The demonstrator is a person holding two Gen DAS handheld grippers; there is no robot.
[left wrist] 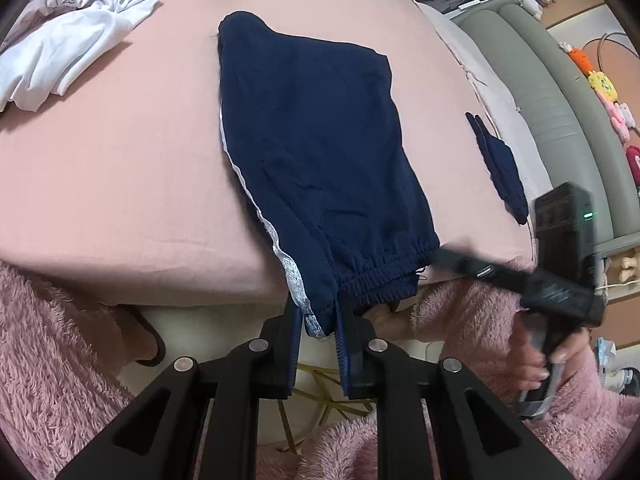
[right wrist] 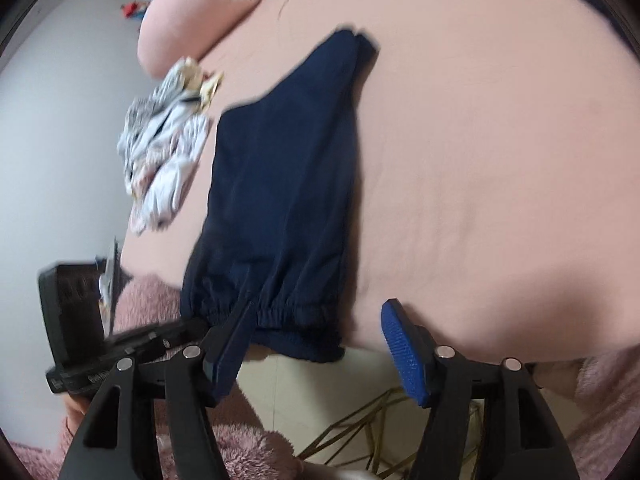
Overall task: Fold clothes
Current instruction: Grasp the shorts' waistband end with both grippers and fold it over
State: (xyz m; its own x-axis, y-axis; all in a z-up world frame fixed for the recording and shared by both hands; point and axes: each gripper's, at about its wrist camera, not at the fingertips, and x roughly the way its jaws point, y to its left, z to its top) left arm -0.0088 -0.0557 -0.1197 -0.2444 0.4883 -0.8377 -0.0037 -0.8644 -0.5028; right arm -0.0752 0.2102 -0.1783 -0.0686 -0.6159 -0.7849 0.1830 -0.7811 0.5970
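Left gripper (left wrist: 318,322): fingers narrowed, pinching navy trousers (left wrist: 316,152) at elastic waistband corner with white side stripe, at near bed edge. Right gripper (right wrist: 316,344): fingers spread wide, holding nothing; left finger (right wrist: 228,348) touches waistband. Trousers lie folded lengthwise on pink sheet (left wrist: 120,168), waistband overhanging near edge. White clothes heap (left wrist: 76,36) far left. Small navy piece (left wrist: 500,168) right, apart. Grey bed frame (left wrist: 568,120) right.

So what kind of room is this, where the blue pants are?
Most likely a bedroom: the navy pants lie on a pink bed sheet, a padded grey bed frame runs along the edge, and plush toys sit beside it.
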